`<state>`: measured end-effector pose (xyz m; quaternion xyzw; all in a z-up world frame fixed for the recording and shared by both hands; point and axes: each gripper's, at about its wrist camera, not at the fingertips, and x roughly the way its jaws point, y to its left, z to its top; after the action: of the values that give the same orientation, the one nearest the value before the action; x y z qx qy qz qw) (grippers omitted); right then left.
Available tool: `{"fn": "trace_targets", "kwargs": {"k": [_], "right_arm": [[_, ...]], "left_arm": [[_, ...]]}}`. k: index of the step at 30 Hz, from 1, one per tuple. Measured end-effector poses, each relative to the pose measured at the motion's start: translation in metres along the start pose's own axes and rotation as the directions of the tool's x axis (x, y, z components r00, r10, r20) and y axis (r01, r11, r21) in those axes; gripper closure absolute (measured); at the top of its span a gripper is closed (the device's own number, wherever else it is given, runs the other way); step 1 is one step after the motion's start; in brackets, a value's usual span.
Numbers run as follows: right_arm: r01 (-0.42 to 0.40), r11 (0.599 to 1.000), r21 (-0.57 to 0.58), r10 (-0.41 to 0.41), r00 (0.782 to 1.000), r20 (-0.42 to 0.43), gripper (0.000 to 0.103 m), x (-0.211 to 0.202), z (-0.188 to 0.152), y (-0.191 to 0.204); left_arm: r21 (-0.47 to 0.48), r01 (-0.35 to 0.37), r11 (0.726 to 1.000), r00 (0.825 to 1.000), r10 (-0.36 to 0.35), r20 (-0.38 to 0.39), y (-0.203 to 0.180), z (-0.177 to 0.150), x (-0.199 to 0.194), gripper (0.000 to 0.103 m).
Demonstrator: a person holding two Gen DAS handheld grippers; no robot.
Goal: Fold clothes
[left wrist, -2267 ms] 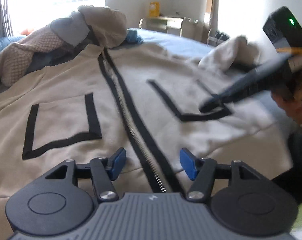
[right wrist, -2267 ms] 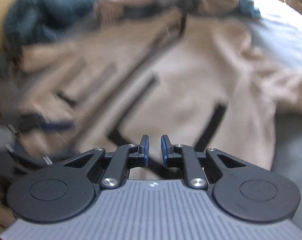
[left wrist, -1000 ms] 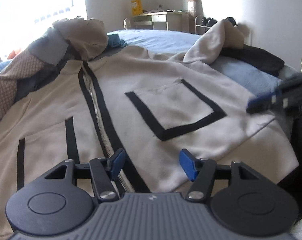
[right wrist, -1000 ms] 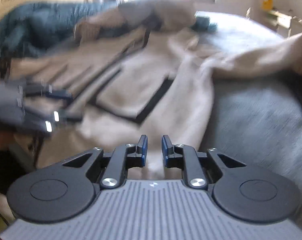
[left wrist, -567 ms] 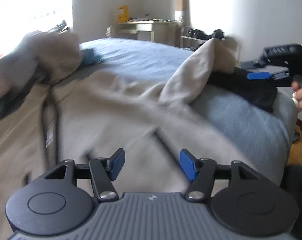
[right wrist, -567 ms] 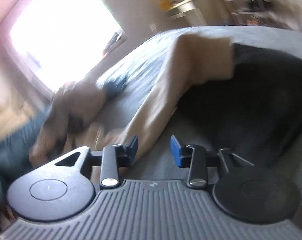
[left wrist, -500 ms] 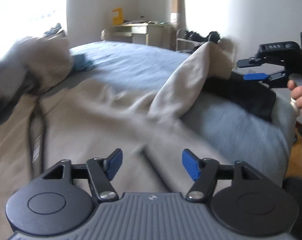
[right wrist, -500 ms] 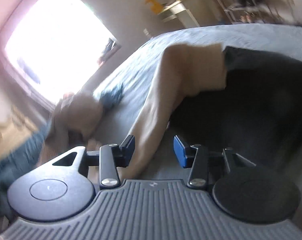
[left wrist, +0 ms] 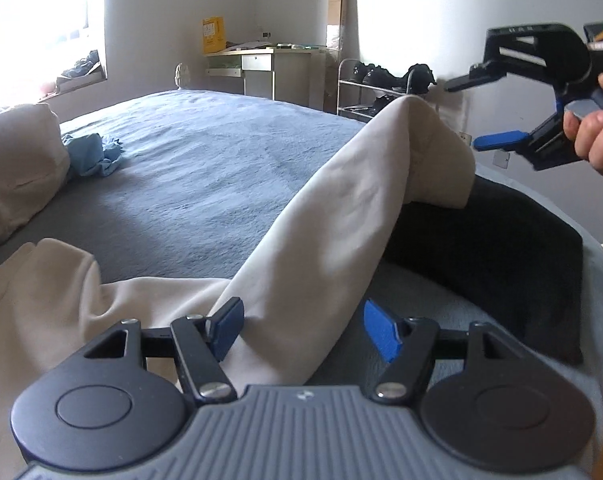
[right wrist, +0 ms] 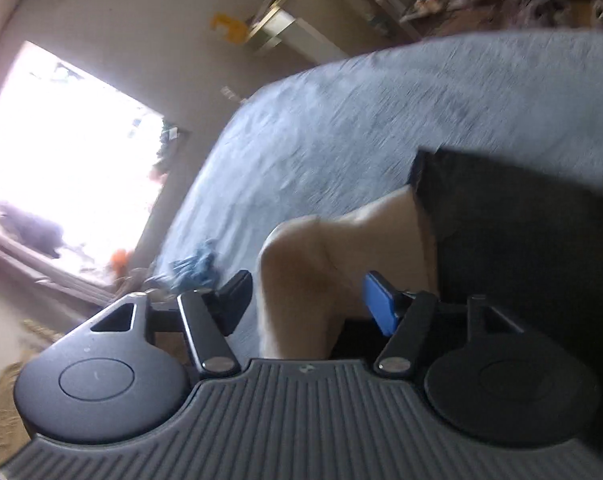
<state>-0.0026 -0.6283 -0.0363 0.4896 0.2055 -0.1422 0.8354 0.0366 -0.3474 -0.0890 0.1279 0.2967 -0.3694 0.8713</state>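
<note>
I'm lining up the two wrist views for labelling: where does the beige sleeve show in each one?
Left wrist view: the beige sleeve runs from between the open fingers of the left hand-held gripper up and right to its cuff, which lies on the black garment.
Right wrist view: its cuff end sits low centre, between the open fingers of the right hand-held gripper.
Shared landmark: the black garment.

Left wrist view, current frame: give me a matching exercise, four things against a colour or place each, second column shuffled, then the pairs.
Things:
1. sleeve
2. dark garment
3. crumpled cloth
4. shoe rack

Descriptions:
A. light blue, far left on the bed
B. by the wall beyond the bed
C. cream, running between the open jaws
D. black, lying under the sleeve's end

Pairs: 1-C, 2-D, 3-A, 4-B
</note>
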Motion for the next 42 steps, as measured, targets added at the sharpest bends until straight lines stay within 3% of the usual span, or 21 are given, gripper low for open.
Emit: {"fn": "trace_targets", "kwargs": {"k": [2,5,6,12,15,17,18,19,20,21,22,25,27,29,31,33,34,35,38,42], "right_arm": [[-0.005,0.998,0.07,0.004,1.0,0.007,0.036,0.004,0.004,-0.005],[-0.086,0.965,0.248,0.106,0.992,-0.071,0.034,0.015,0.006,-0.016],[-0.077,0.963,0.26,0.1,0.992,-0.077,0.032,0.017,0.005,-0.012],[0.02,0.957,0.29,0.015,0.993,-0.116,0.028,0.056,0.023,0.015],[0.142,0.947,0.289,-0.105,0.985,-0.139,0.028,0.083,0.026,0.011],[0.168,0.93,0.327,-0.122,0.98,-0.156,0.037,0.091,0.022,-0.004],[0.16,0.936,0.313,-0.121,0.983,-0.142,0.052,0.092,0.019,-0.008],[0.152,0.942,0.298,-0.118,0.985,-0.127,0.076,0.093,0.018,-0.012],[0.129,0.951,0.282,-0.101,0.988,-0.113,0.094,0.091,0.016,-0.015],[0.098,0.96,0.262,-0.073,0.992,-0.103,0.098,0.085,0.016,-0.015],[0.065,0.969,0.24,-0.044,0.995,-0.092,0.098,0.079,0.015,-0.015],[-0.06,0.998,0.025,0.061,0.997,-0.045,0.098,0.034,0.01,0.001],[-0.125,0.981,-0.149,0.122,0.992,-0.03,0.098,0.0,0.002,0.01],[-0.101,0.947,-0.304,0.104,0.995,-0.006,0.095,-0.024,-0.009,0.007],[-0.01,0.911,-0.413,0.016,1.0,0.01,0.092,-0.027,-0.017,-0.007],[0.093,0.907,-0.411,-0.115,0.993,-0.028,0.09,-0.013,-0.019,-0.035],[0.136,0.906,-0.4,-0.172,0.984,-0.055,0.085,-0.007,-0.02,-0.049],[0.148,0.924,-0.353,-0.184,0.98,-0.072,0.082,-0.005,-0.02,-0.063],[0.086,0.976,-0.198,-0.108,0.989,-0.104,0.078,-0.012,-0.013,-0.087],[0.021,0.997,-0.073,-0.027,0.997,-0.073,0.069,-0.024,-0.005,-0.093]], "left_arm": [[0.019,-0.011,1.0,1.0,0.011,-0.004,-0.003,0.001,0.006,0.035],[0.05,-0.039,0.998,0.999,0.039,-0.003,-0.009,0.001,0.014,0.036],[0.06,-0.051,0.997,0.999,0.052,-0.002,-0.011,0.001,0.016,0.036],[0.08,-0.085,0.993,0.996,0.086,-0.009,-0.017,-0.003,0.025,0.036],[0.076,-0.086,0.993,0.996,0.087,-0.006,-0.019,-0.004,0.023,0.036],[0.087,-0.088,0.992,0.996,0.088,-0.004,-0.02,-0.006,0.022,0.036],[0.094,-0.089,0.992,0.996,0.089,-0.002,-0.02,-0.007,0.022,0.036],[0.099,-0.088,0.991,0.996,0.088,-0.001,-0.02,-0.009,0.021,0.036],[0.103,-0.086,0.991,0.996,0.087,-0.001,-0.02,-0.011,0.02,0.036],[0.103,-0.081,0.991,0.997,0.082,0.0,-0.02,-0.013,0.018,0.036],[0.103,-0.073,0.992,0.997,0.074,-0.001,-0.019,-0.014,0.015,0.036],[0.088,-0.018,0.996,1.0,0.018,0.008,-0.012,-0.016,-0.002,0.039],[0.079,0.033,0.996,0.999,-0.034,0.011,-0.007,-0.02,-0.016,0.039],[0.082,0.07,0.994,0.998,-0.07,-0.006,-0.004,-0.026,-0.026,0.039],[0.086,0.078,0.993,0.997,-0.076,-0.023,-0.003,-0.032,-0.032,0.039],[0.095,0.08,0.992,0.996,-0.077,-0.035,-0.002,-0.038,-0.038,0.039],[0.098,0.079,0.992,0.996,-0.076,-0.037,-0.002,-0.04,-0.041,0.039],[0.1,0.077,0.992,0.997,-0.073,-0.038,-0.001,-0.041,-0.045,0.039],[0.123,0.068,0.99,0.998,-0.066,-0.019,-0.002,-0.045,-0.055,0.037],[0.149,0.057,0.987,0.998,-0.057,0.0,-0.004,-0.051,-0.064,0.037]]}}
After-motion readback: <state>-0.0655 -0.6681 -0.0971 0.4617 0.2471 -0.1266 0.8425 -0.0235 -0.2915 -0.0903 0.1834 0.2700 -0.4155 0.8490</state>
